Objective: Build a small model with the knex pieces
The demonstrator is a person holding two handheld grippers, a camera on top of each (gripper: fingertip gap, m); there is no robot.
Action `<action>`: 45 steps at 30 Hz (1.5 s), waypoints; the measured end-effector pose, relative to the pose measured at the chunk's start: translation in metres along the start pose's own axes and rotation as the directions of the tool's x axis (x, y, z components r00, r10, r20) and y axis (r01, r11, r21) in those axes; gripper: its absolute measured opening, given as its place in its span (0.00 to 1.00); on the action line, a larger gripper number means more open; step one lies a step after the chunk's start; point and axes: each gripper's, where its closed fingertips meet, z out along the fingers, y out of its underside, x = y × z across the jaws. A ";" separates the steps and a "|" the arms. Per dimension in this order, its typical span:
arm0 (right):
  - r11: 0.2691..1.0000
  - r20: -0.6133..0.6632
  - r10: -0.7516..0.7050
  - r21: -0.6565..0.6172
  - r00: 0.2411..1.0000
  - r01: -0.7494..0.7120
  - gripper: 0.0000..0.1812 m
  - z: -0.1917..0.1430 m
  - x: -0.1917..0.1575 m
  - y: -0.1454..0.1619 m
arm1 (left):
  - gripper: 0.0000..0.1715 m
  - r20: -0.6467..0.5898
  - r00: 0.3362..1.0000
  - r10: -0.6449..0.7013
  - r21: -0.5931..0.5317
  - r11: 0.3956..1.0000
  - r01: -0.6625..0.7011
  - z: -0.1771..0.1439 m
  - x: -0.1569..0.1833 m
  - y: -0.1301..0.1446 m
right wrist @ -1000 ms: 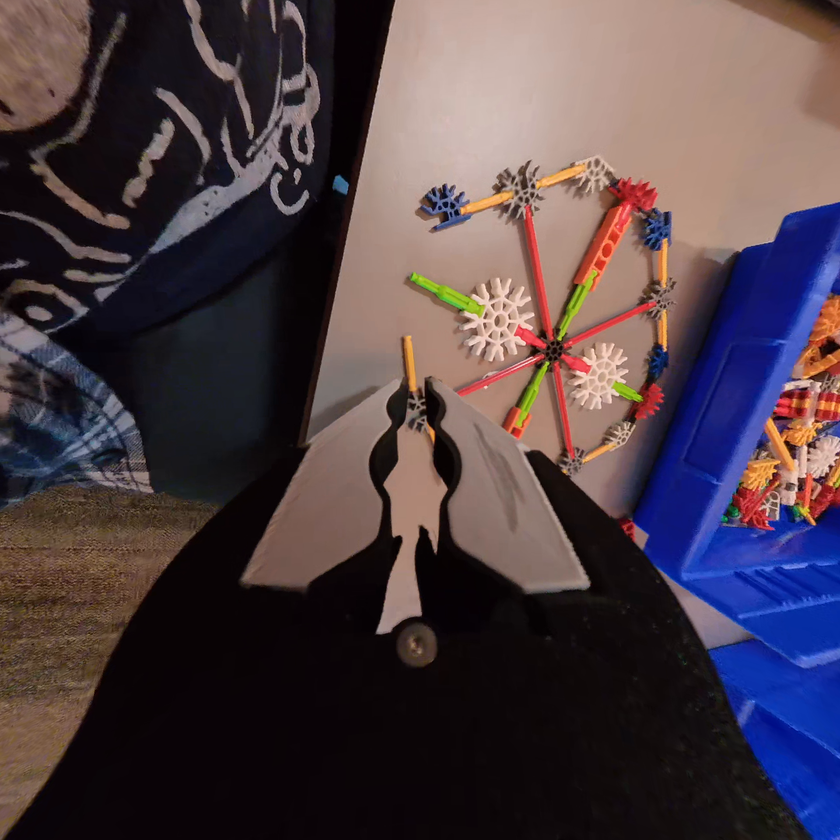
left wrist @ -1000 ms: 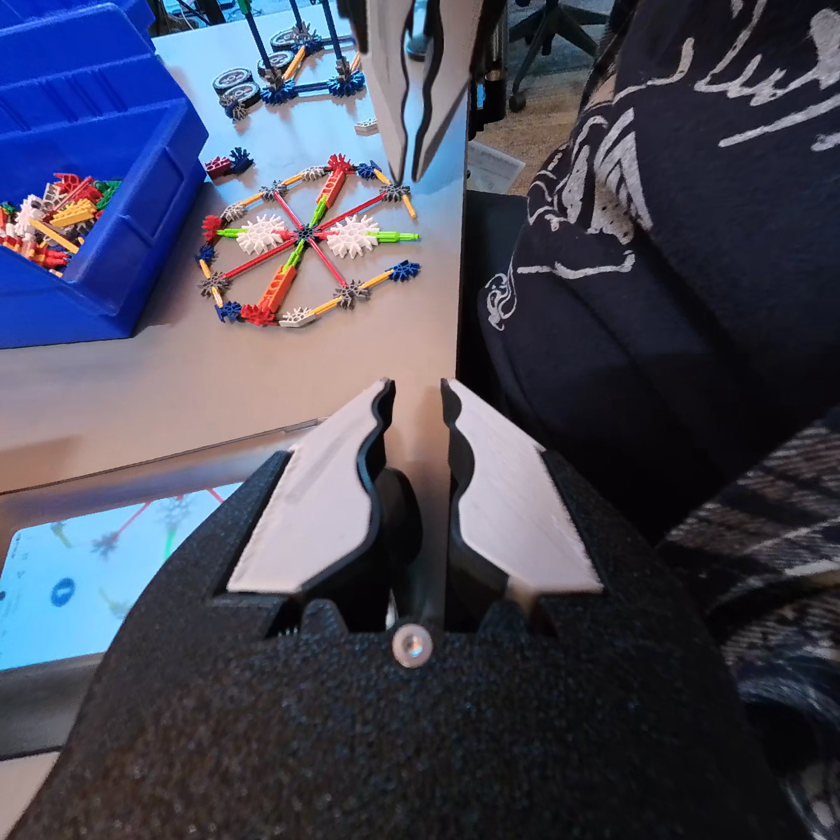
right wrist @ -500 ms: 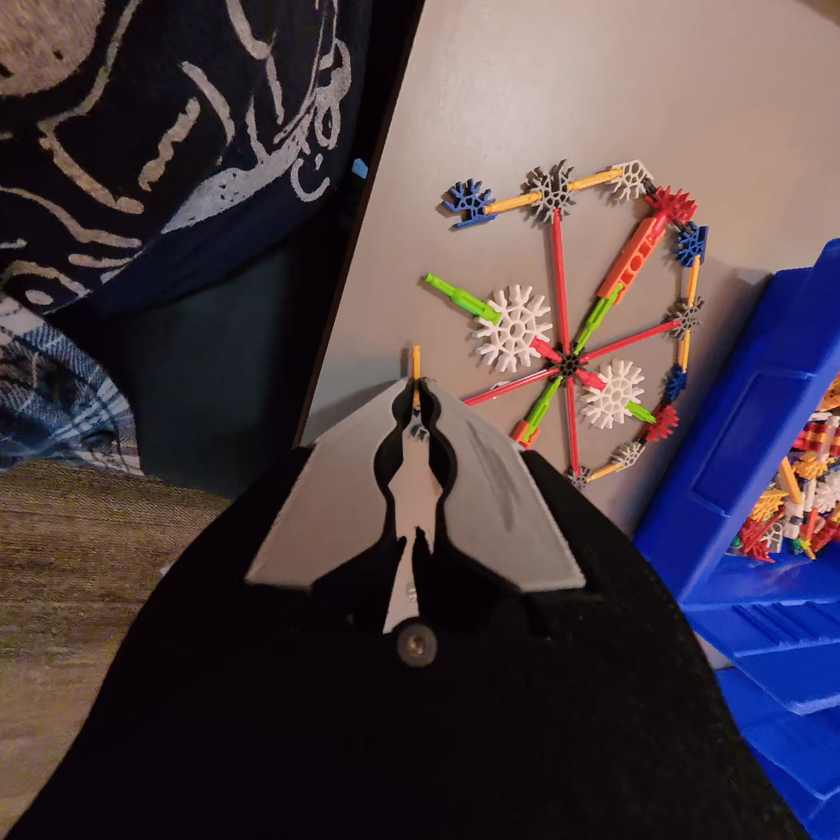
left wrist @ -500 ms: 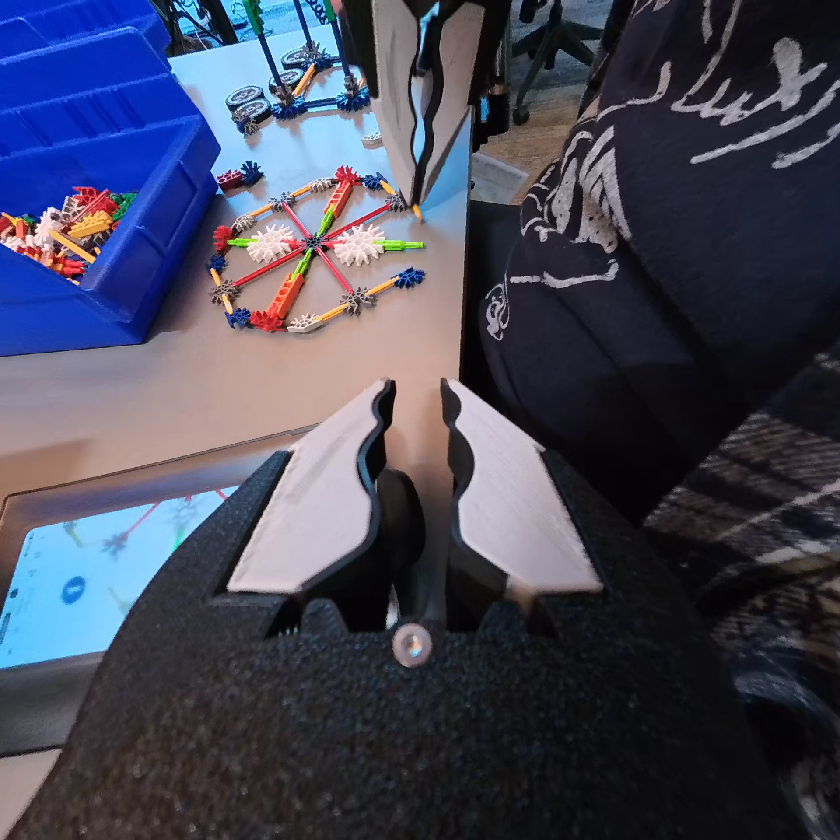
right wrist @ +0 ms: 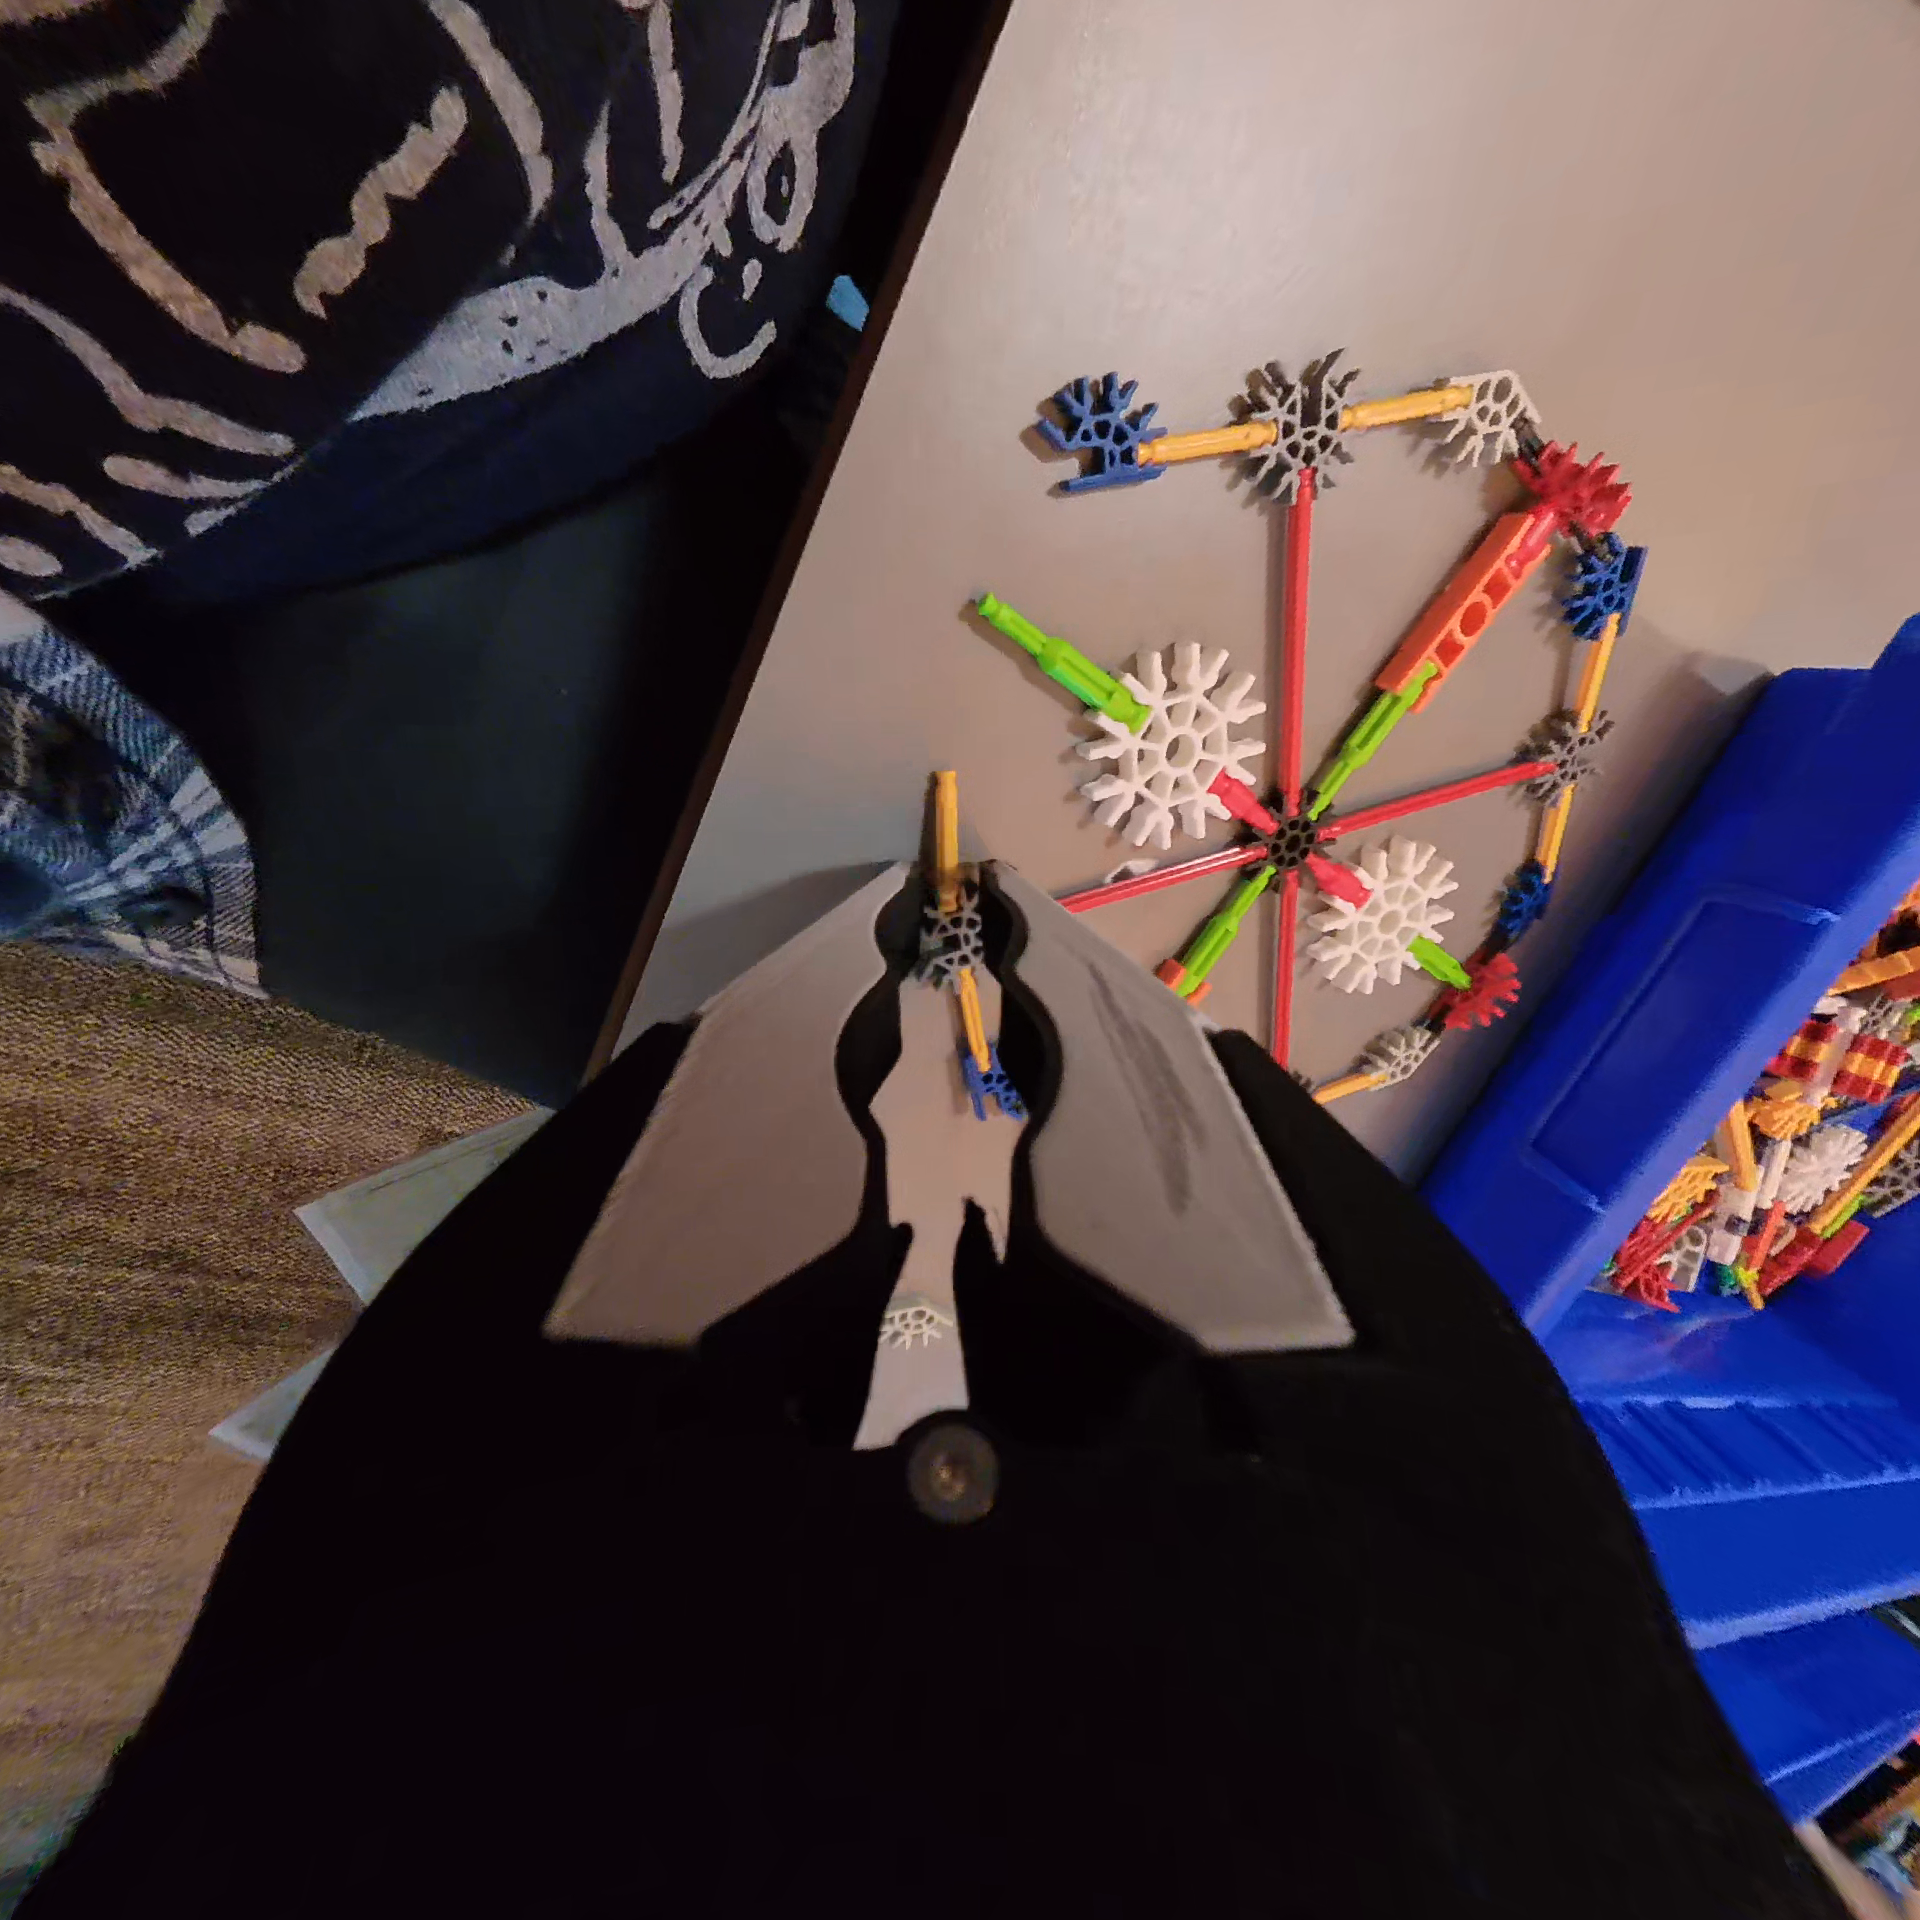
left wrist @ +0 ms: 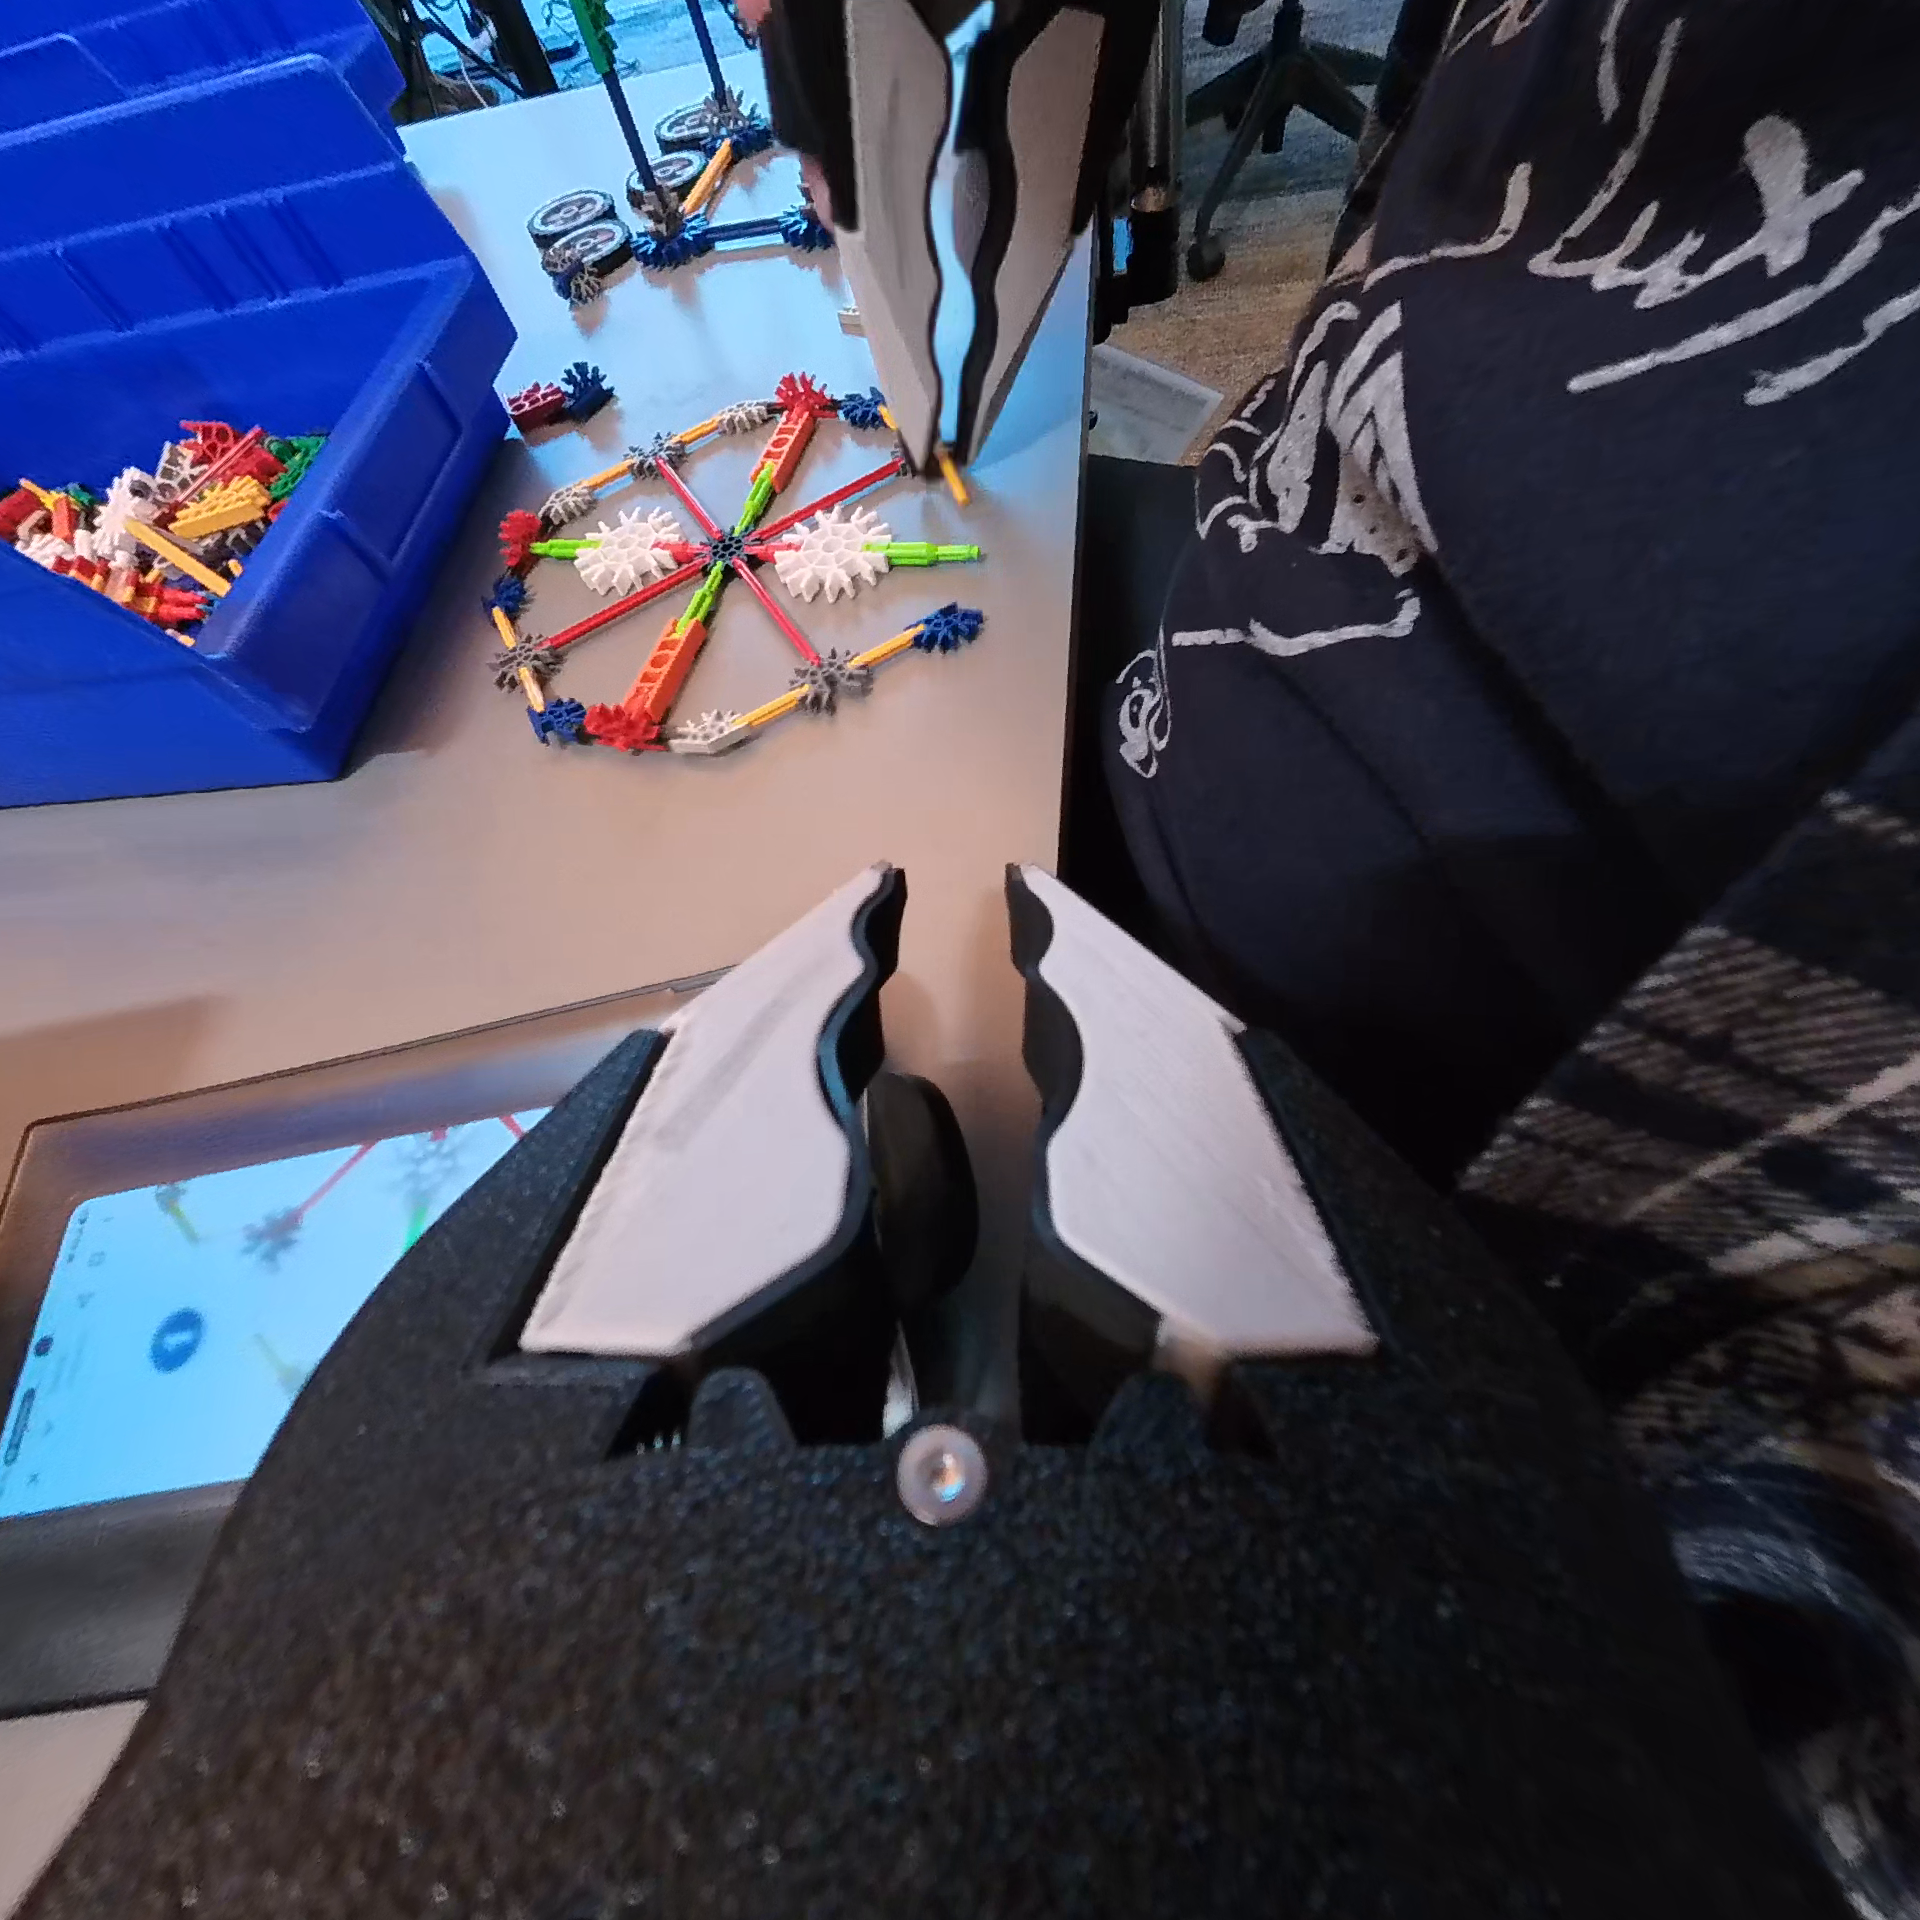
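Between the tips of the right tongs (right wrist: 948,883) sits a gray connector (right wrist: 951,933) with yellow rods, pinched tight at the counter (right wrist: 1351,208) edge; one rod (right wrist: 943,821) sticks out past the tips. Just beyond lies a flat wheel model (right wrist: 1294,831) of red spokes and white snowflake pieces, and farther right a blue bin (right wrist: 1683,1039) of loose parts. Left tongs (left wrist: 954,894) hang parted and empty above the counter, a lit tablet (left wrist: 208,1299) beside them, the wheel model well ahead.

black textured gripper bodies (left wrist: 935,1662) — silver-faced fingers (left wrist: 707,1174), wavy black edges, one screw (left wrist: 940,1473)
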 end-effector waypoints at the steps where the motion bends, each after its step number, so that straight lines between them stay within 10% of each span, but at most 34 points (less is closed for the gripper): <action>1: 1.000 -0.004 0.016 0.005 1.000 -0.016 0.08 -0.002 0.001 0.000 | 0.11 -0.001 1.000 -0.001 0.000 1.000 0.001 0.000 0.000 0.000; 17: 0.984 -0.066 0.175 0.049 0.982 -0.172 0.00 -0.006 -0.005 -0.009 | 0.11 0.001 1.000 0.004 0.001 1.000 -0.004 -0.001 0.002 -0.001; 45: 1.000 -0.128 -0.023 0.004 0.992 0.023 0.00 -0.005 0.000 -0.003 | 0.11 -0.008 1.000 -0.014 -0.005 1.000 0.014 -0.001 0.003 0.000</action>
